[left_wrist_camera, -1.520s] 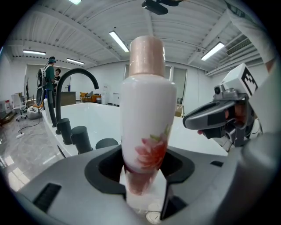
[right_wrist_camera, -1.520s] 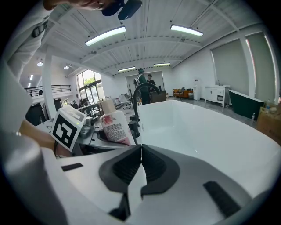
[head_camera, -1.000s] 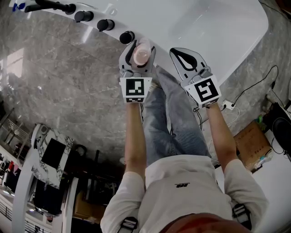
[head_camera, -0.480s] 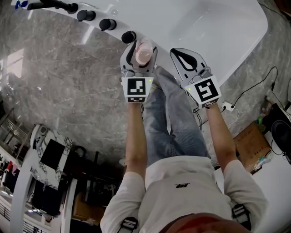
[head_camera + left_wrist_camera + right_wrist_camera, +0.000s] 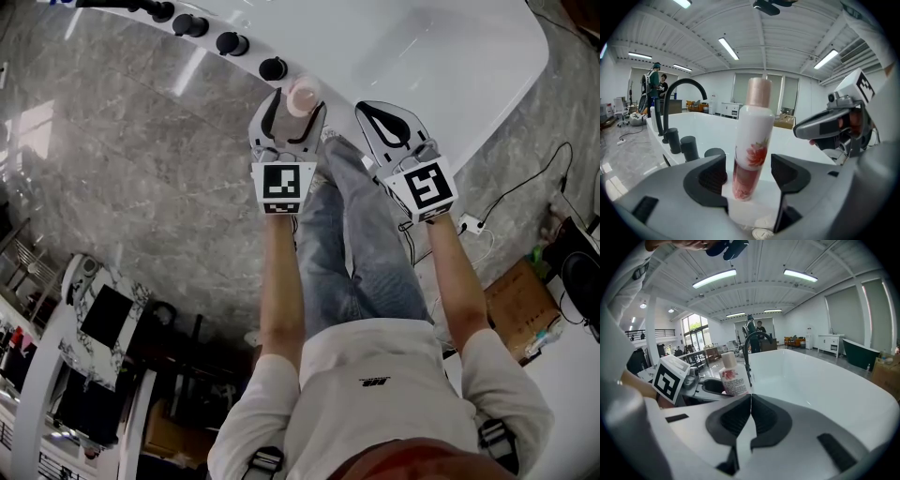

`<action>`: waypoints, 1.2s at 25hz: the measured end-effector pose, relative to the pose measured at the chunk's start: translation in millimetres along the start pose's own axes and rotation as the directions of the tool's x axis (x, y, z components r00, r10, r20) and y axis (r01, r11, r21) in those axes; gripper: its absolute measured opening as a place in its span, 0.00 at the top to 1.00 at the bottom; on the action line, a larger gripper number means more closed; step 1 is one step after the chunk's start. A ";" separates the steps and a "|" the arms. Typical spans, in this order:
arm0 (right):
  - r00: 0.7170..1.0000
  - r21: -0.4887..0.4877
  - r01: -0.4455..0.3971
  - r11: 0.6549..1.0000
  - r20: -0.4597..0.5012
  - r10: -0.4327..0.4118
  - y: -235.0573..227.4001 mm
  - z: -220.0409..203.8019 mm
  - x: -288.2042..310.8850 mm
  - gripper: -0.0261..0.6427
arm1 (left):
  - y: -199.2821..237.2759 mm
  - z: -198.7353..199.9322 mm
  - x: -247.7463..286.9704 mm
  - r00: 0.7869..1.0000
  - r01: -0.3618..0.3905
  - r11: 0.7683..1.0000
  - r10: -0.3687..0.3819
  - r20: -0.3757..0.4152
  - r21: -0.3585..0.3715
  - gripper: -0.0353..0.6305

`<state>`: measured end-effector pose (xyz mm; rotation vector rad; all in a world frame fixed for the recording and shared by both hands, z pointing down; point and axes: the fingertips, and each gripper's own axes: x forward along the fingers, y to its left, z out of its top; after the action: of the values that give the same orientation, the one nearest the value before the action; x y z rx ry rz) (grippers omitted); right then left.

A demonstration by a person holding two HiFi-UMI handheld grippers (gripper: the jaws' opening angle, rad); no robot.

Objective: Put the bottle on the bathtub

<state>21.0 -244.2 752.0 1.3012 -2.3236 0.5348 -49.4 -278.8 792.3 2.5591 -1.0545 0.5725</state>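
The white bottle (image 5: 302, 97) with a pink cap and a red flower print stands upright on the white bathtub's rim (image 5: 450, 56), beside the black knobs. In the left gripper view the bottle (image 5: 750, 150) rises between the two jaws with a gap on each side. My left gripper (image 5: 292, 111) is open around it (image 5: 748, 173). My right gripper (image 5: 386, 122) hovers over the rim to the right, shut with its pads together and nothing in it (image 5: 751, 416). From there the bottle (image 5: 732, 378) shows to the left, in front of the tub (image 5: 825, 380).
Several black knobs (image 5: 274, 67) and a curved black faucet (image 5: 679, 93) line the rim left of the bottle. The person's jeans-clad legs (image 5: 347, 234) are below the grippers. A power strip with cables (image 5: 472, 220) and a cardboard box (image 5: 520, 300) lie on the floor at right.
My left gripper has drawn back a little, so the bottle now sits nearer the jaw tips. The bottle stays by the knobs. The right gripper has hardly moved.
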 end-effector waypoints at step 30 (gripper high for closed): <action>0.977 -0.114 -0.007 0.993 0.211 0.031 77.9 181.6 -161.7 0.97 | -52.5 202.2 -196.7 0.961 -0.060 0.998 0.062 0.270 -0.014 0.77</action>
<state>-1.3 -187.1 504.2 1.3409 -2.5009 0.2762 -90.2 -212.4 516.2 2.6610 -1.2240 0.2354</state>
